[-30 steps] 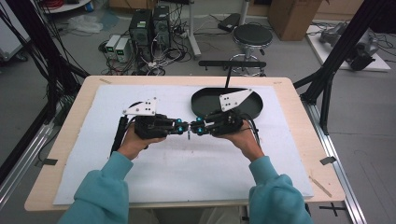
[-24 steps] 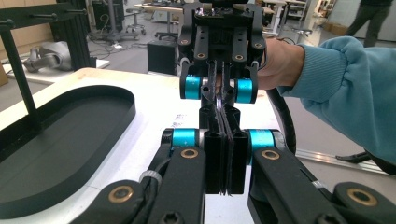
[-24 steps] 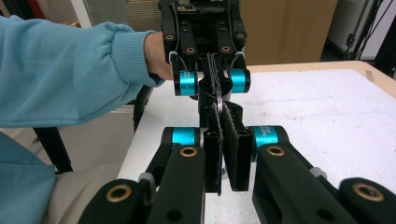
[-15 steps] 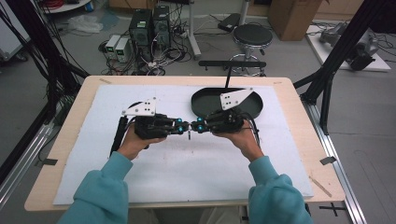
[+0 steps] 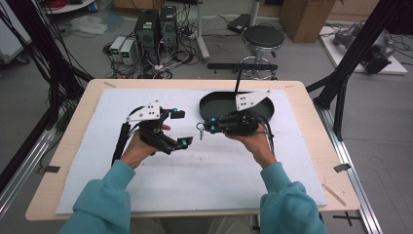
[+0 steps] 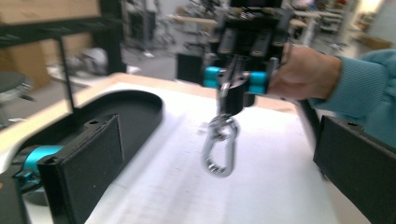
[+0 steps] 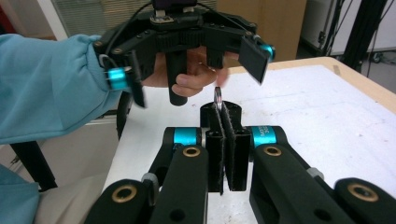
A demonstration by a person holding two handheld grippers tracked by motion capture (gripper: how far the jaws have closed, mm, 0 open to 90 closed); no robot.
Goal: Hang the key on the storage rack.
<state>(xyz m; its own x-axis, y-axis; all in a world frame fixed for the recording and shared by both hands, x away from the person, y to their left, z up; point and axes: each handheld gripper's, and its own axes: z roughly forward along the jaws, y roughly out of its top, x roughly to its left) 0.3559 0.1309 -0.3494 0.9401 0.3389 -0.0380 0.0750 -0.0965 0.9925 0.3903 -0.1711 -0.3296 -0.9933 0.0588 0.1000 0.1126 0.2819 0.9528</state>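
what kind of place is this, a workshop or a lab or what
Most likely a robotics or data-collection lab. A person works at a padded table inside a black camera frame, holding instrumented grippers; the right gripper grips a carabiner. Computer towers and loose cables sit on the floor behind.

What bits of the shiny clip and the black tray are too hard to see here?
- Carabiner: in the left gripper view its top link is hidden between the right gripper fingers, and motion blur smears its gate.
- Carabiner in the high view: too small to show its shape.
- Black tray: in the high view the right gripper's grey plate covers part of it.
- Left gripper: open; its hand is partly hidden behind it.
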